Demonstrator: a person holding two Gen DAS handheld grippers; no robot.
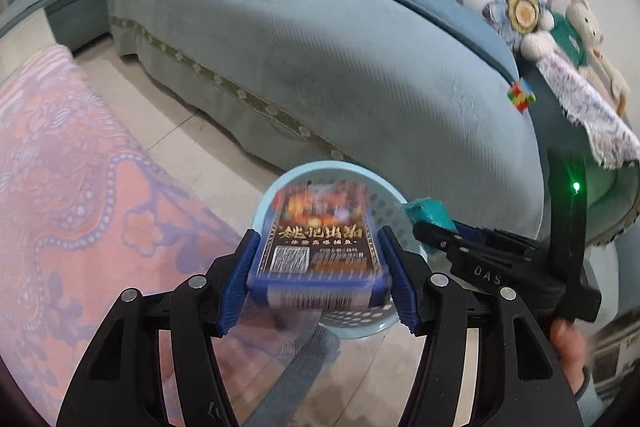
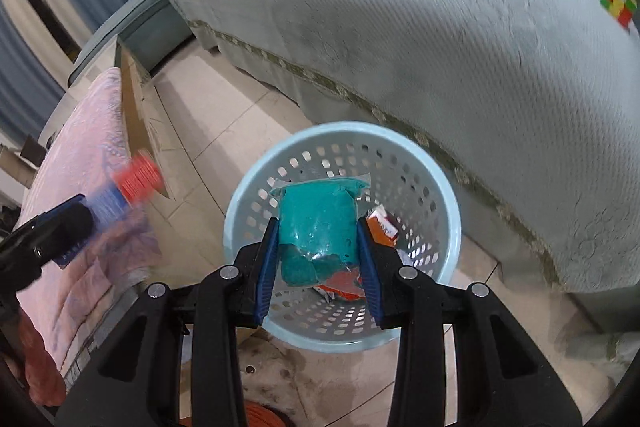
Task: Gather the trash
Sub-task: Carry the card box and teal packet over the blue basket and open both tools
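Observation:
My left gripper [image 1: 318,275] is shut on a blue plastic bottle with a dark printed label [image 1: 320,251] and holds it over the light blue perforated basket [image 1: 384,195]. In the right wrist view the bottle's red cap [image 2: 138,177] shows at the left, held by the left gripper [image 2: 76,227]. My right gripper [image 2: 318,263] is shut on a teal bag [image 2: 320,223] above the basket [image 2: 344,135]. Orange wrappers [image 2: 384,227] lie inside the basket. The right gripper [image 1: 430,223] with the teal bag [image 1: 428,213] also shows in the left wrist view.
The basket stands on a tiled floor [image 2: 208,131] beside a blue-green sofa [image 1: 320,47]. A pink patterned cloth [image 1: 60,167] covers a low table on the left. A puzzle cube [image 1: 521,97], cushions and plush toys [image 1: 580,35] lie on the sofa.

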